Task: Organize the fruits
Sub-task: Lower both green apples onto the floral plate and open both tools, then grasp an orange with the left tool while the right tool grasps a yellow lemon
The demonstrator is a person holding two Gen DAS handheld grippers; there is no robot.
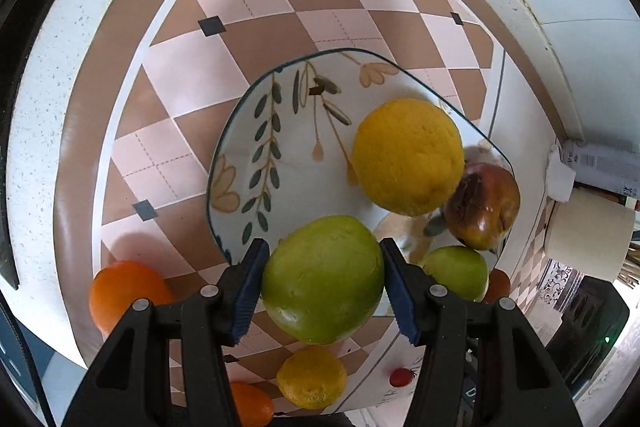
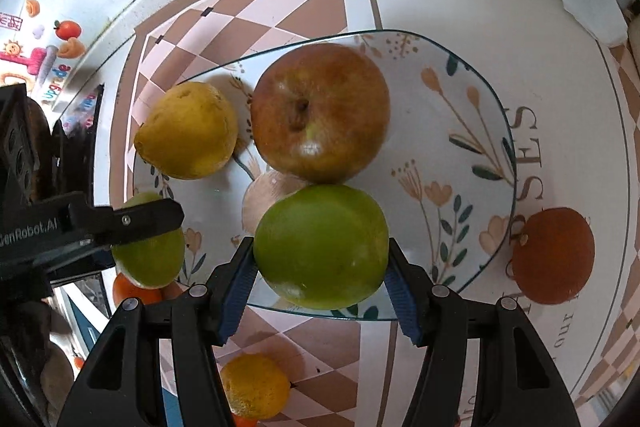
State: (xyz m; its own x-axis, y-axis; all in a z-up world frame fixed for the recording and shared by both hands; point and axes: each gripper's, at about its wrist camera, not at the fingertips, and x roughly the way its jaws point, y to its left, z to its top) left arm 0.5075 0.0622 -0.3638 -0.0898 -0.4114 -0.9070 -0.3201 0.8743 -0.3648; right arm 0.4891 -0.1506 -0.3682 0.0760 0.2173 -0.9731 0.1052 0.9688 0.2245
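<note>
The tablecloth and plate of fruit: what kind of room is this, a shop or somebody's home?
Most likely a home, probably a dining table. A checked tablecloth covers it, a flower-painted plate holds fruit, and colourful children's stickers decorate the wall behind.

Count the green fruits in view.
2. One green fruit is gripped by the left gripper; the other green fruit by the right gripper, both near the plate. More may be hidden.
</note>
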